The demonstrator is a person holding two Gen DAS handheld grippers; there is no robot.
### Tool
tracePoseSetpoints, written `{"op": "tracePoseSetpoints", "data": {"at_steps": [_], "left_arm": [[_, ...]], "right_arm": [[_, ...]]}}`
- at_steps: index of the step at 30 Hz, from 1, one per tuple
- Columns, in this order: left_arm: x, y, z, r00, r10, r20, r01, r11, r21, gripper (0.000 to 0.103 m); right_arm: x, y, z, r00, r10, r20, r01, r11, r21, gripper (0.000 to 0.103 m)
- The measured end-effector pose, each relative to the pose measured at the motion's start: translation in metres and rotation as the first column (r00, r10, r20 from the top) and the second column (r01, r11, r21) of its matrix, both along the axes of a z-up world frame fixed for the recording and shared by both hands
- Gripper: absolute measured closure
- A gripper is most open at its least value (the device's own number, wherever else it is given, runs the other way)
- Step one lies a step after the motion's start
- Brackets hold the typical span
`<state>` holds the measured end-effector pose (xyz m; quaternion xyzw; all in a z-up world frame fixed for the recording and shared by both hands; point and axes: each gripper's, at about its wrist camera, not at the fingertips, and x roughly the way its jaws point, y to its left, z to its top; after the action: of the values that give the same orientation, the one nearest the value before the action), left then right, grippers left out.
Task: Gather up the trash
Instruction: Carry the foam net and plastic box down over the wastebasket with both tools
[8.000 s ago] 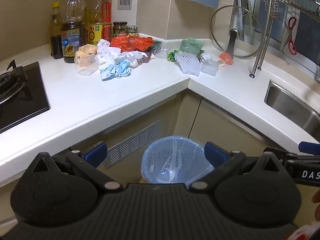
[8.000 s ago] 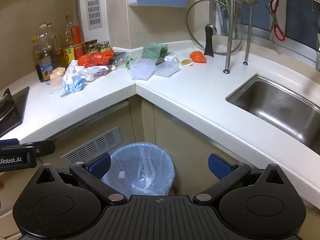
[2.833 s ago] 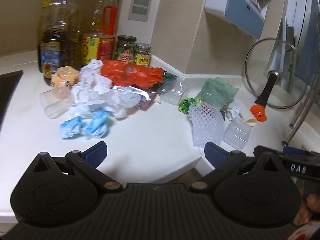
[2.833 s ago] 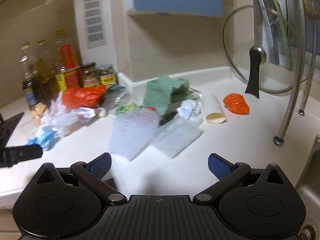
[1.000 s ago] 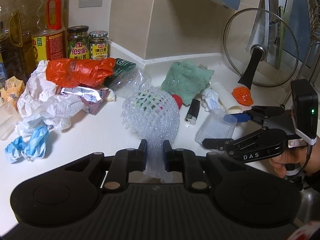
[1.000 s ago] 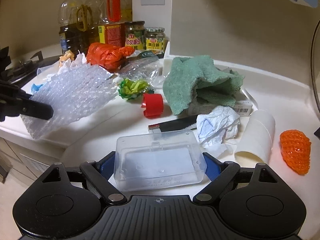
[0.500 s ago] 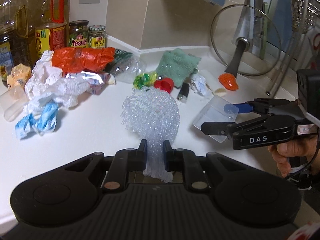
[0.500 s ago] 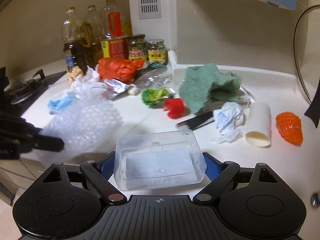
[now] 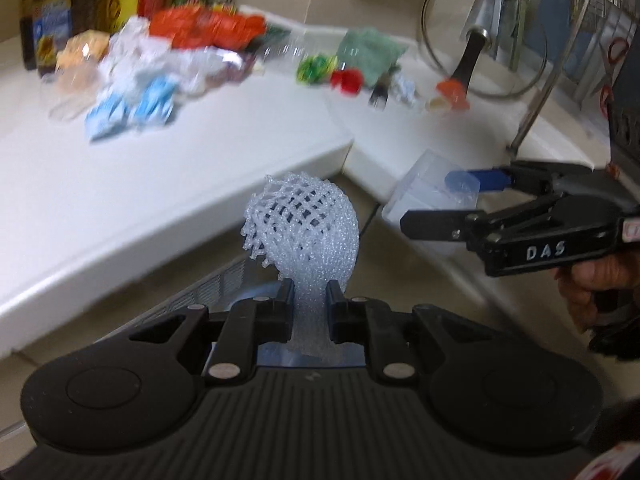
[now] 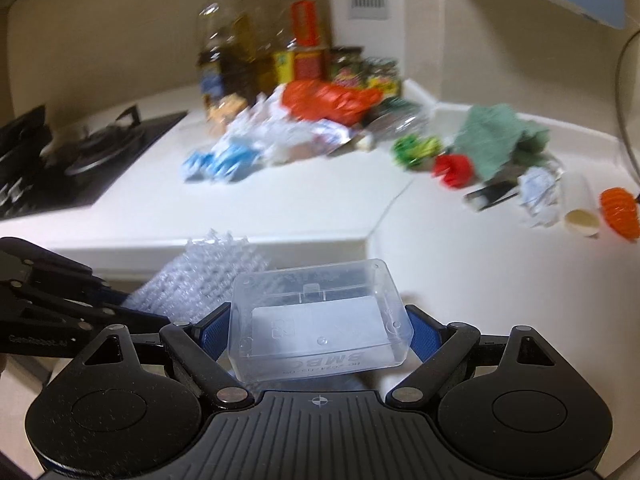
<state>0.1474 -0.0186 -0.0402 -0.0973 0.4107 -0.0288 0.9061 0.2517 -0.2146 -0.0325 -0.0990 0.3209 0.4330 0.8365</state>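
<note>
A: What changed since the earlier frames?
B: 8 s back both grippers were empty, jaws wide, over the bin. Now the left gripper (image 9: 307, 304) is pinched tight on the neck of the foam net (image 9: 304, 224), and the right gripper (image 10: 316, 330) has its jaws wide around the clear box (image 10: 318, 316), blue pads touching its 2 ends. Half a second ago both items were over the counter (image 9: 120, 184); now they hang off its front edge, in front of the cabinet.

A: Rest of the trash?
B: On the counter near the back: orange bag (image 10: 328, 100), white paper wads (image 9: 136, 56), blue mask (image 9: 132, 108), green wrapper (image 10: 416, 150), red cap (image 10: 454, 168), green cloth (image 10: 496, 136), paper cup (image 10: 580, 204), orange net (image 10: 620, 208).

A: Edges, room to move?
B: The counter corner juts toward the grippers; the net sits just past its lip. Front counter area is bare. Stove (image 10: 60, 156) at left, lid (image 9: 480, 36) and rack pole (image 9: 536, 108) at right. The 2 grippers are near each other, not touching.

A: Hard to see?
B: Back clutter is motion-blurred, labels unreadable. The gripper bodies hide what lies straight below. In the right view the net is partly behind the box. A hand (image 9: 592, 280) is cut off at the frame edge.
</note>
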Motion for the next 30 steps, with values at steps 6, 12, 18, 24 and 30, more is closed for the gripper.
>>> {"op": "tracePoseSetpoints", "data": {"at_steps": [6, 12, 18, 24, 30], "left_arm": [[-0.019, 0.017, -0.016, 0.998, 0.029, -0.047, -0.029, 1.000, 0.002, 0.089], [-0.025, 0.027, -0.030, 0.996, 0.054, -0.077, -0.055, 0.998, -0.005, 0.089], [-0.023, 0.029, -0.045, 0.992, 0.058, -0.110, -0.059, 0.998, -0.010, 0.089], [-0.014, 0.030, -0.064, 0.989, 0.055, -0.138, -0.058, 0.998, -0.022, 0.089], [0.003, 0.029, -0.092, 0.982, 0.024, -0.185, -0.032, 0.999, -0.038, 0.089]], "right_arm": [[-0.018, 0.023, -0.020, 0.998, 0.065, -0.027, -0.066, 0.997, -0.046, 0.016], [-0.025, 0.041, -0.045, 0.992, 0.114, -0.044, -0.118, 0.988, -0.097, 0.016], [-0.030, 0.049, -0.075, 0.988, 0.146, -0.046, -0.152, 0.971, -0.183, 0.016], [-0.031, 0.049, -0.098, 0.984, 0.172, -0.044, -0.178, 0.947, -0.268, 0.016], [-0.031, 0.053, -0.121, 0.978, 0.203, -0.041, -0.205, 0.922, -0.328, 0.016]]}}
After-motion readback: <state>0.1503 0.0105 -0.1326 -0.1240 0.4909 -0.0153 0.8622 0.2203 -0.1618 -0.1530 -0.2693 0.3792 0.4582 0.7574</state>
